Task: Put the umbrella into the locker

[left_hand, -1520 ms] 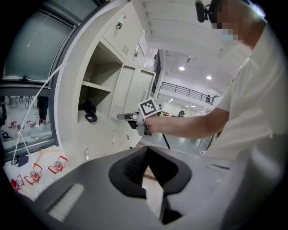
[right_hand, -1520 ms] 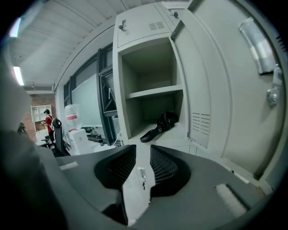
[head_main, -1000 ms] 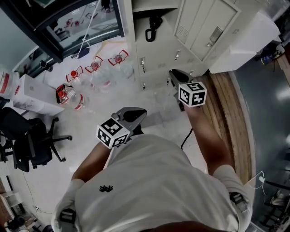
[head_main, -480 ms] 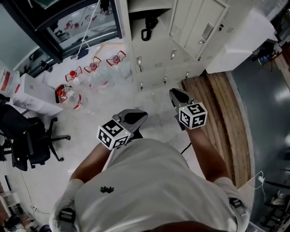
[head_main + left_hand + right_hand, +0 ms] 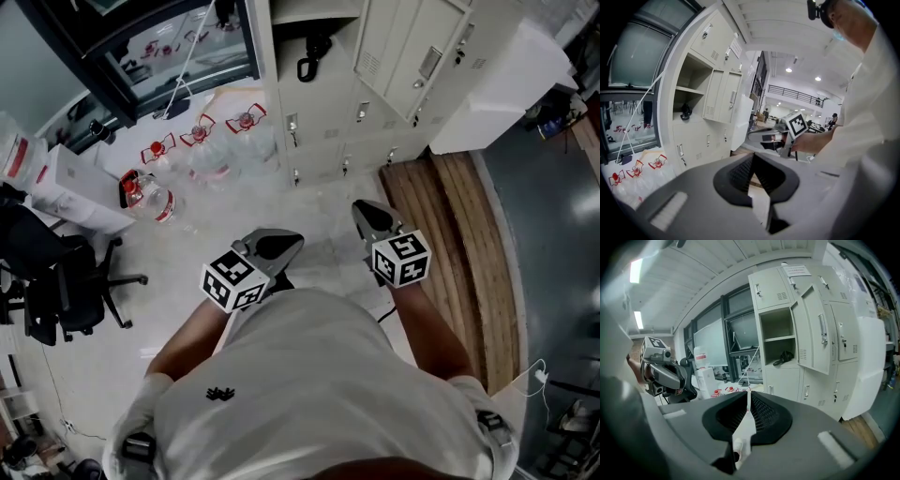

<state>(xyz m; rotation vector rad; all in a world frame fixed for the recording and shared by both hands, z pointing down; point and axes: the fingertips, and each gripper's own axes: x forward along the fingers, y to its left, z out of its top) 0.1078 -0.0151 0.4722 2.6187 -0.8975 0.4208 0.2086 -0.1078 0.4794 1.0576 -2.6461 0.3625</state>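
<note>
The black folded umbrella [image 5: 314, 54] lies on the shelf of the open compartment of the beige locker [image 5: 323, 122]; it also shows in the right gripper view as a dark shape [image 5: 783, 357]. The locker door [image 5: 412, 47] stands open. Both grippers hang in the air in front of the person, well short of the lockers. My left gripper [image 5: 286, 242] [image 5: 752, 155] has its jaws together and holds nothing. The jaws of my right gripper [image 5: 361, 210] [image 5: 749, 392] are closing, tips nearly touching, with nothing between them.
Several water jugs with red handles [image 5: 155, 197] lie on the floor left of the lockers. A black office chair [image 5: 66, 291] stands at the far left. A wooden platform [image 5: 459, 244] and a white box [image 5: 497, 94] sit to the right.
The right gripper has drawn back from the lockers toward the person's body. The whole view has shifted back from the lockers. The left gripper stays almost where it was.
</note>
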